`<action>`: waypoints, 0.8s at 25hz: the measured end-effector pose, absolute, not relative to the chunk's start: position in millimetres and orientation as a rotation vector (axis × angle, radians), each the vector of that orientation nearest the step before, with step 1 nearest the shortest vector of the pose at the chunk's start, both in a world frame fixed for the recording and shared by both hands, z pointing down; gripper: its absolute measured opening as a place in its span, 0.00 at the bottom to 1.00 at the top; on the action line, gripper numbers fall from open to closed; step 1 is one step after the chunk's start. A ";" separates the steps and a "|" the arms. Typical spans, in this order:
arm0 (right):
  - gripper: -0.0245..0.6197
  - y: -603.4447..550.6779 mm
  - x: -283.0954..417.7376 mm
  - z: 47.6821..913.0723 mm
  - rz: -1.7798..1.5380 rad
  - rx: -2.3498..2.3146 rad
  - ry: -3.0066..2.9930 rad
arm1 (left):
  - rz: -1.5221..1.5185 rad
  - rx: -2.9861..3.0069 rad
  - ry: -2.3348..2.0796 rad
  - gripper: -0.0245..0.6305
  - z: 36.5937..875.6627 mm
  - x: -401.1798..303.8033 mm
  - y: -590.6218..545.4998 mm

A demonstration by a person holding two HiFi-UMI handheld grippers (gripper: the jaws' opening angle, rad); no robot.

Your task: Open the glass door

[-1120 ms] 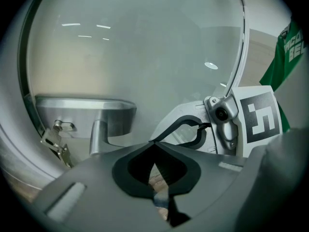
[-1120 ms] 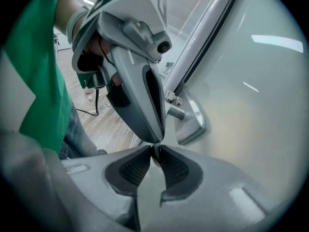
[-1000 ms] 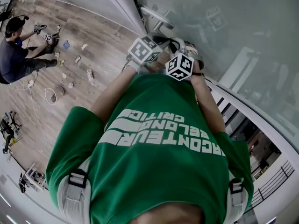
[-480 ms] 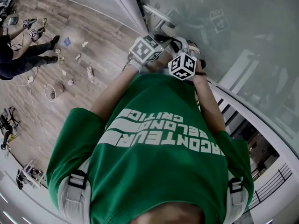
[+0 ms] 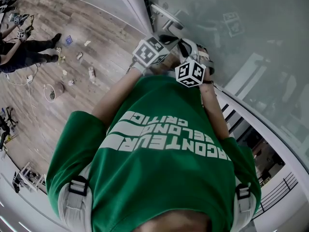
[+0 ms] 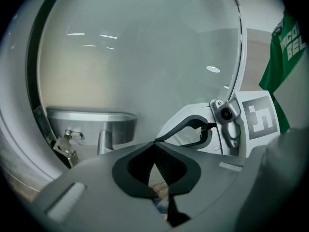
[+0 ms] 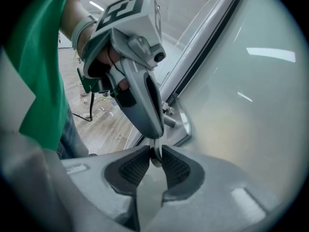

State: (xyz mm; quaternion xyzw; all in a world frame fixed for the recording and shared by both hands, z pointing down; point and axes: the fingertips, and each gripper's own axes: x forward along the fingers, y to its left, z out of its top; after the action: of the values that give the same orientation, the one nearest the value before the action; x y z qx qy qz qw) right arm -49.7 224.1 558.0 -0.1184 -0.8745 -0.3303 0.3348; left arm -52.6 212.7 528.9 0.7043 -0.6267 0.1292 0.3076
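Note:
The glass door [image 5: 251,28] stands just ahead of me, its silver lever handle [image 5: 166,14] on a plate near the frame. In the head view both grippers are raised close together just below that handle. My left gripper [image 6: 155,143] is shut, tips touching, nothing between them; the handle [image 6: 91,122] sits to its left. My right gripper [image 7: 155,154] is shut on a thin silver edge that looks like the end of the handle lever [image 7: 155,151], with the handle plate [image 7: 181,122] just beyond. The left gripper [image 7: 140,81] hangs right above the right one.
A key [image 6: 65,144] hangs in the lock below the handle. The grey door frame [image 5: 130,4] runs along the glass on the left. A wooden floor [image 5: 91,42] with small scattered objects and a person [image 5: 24,47] lies far left. A railing [image 5: 275,192] shows through the glass.
Both grippers have drifted slightly right along the glass, the right one a little lower. The person at far left has moved further toward the view's edge.

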 end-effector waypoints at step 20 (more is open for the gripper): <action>0.13 216.3 -64.8 565.9 -0.779 -0.357 -2.272 | 0.330 1.847 -1.658 0.06 537.7 -67.1 204.1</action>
State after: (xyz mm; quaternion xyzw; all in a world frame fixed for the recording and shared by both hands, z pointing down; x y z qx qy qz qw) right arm -64.8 216.3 565.9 -0.1377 -0.8768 -0.3007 0.3490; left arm -67.1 204.1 537.7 0.7004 -0.6288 0.1253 0.3137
